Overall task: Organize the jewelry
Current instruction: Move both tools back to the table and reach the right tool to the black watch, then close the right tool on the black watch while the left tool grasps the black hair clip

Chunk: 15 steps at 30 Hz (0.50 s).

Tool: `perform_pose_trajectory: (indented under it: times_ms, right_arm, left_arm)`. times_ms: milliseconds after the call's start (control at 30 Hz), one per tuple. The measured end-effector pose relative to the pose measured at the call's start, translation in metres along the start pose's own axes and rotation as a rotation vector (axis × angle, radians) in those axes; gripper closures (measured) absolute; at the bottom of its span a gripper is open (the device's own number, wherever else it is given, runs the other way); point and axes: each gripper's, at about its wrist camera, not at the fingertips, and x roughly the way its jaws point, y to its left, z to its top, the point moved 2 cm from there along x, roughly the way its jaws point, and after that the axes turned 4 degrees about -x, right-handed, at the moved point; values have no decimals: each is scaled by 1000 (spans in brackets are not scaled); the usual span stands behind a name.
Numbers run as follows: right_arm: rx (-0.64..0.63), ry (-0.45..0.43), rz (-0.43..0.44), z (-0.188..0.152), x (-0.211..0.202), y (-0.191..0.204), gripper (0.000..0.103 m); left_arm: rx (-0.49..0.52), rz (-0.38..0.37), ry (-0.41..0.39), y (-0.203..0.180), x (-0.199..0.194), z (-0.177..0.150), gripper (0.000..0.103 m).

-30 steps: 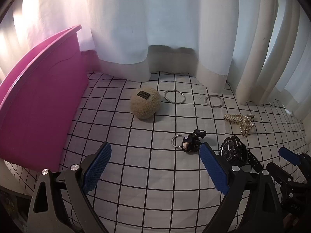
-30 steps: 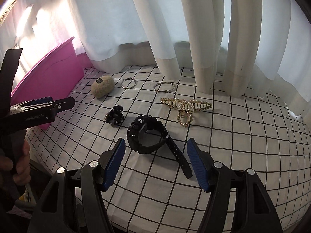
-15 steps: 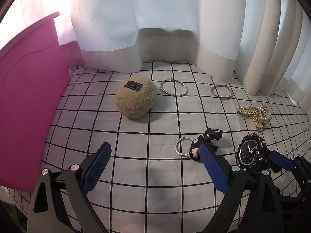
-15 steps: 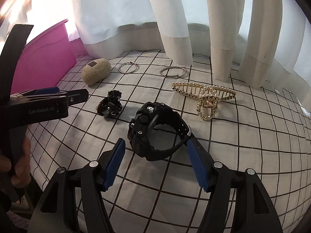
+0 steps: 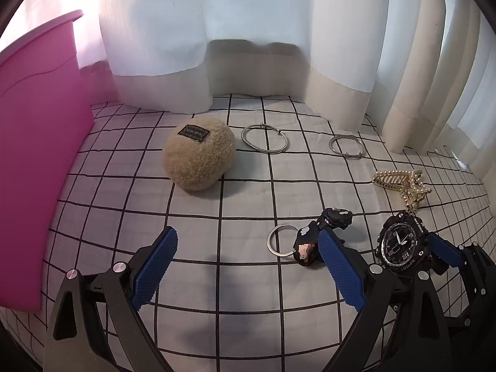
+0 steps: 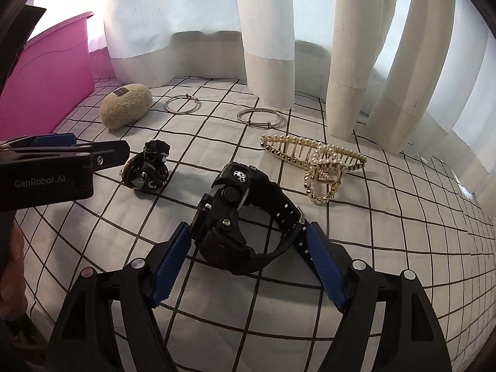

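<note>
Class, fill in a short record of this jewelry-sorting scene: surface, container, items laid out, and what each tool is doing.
surface: white cloth with black grid
container: pink plastic bin, left edge
items: black sport wristwatch, gold pearl hair claw, two thin metal bangles, black figure keychain, beige fuzzy pouch
left tool: open, over bare cloth
right tool: open, astride the wristwatch

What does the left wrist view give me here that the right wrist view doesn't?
Only the left wrist view shows the watch dial and the key ring on the black charm. Only the right wrist view shows the watch strap loop between the right gripper fingers, open around it. Both show two bangles, the pearl clip, the fuzzy pouch and the pink bin.
</note>
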Motion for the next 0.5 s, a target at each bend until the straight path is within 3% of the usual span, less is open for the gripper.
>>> perform_pose_trajectory:
  times_ms: [267, 500]
  right_arm:
    - [-56, 25, -78, 9, 16, -2, 27]
    - [41, 36, -50, 8, 21, -26, 27]
  left_arm:
    - [-1, -1, 3, -2, 7, 0, 12]
    - [-6, -36, -21, -8, -3, -3, 12]
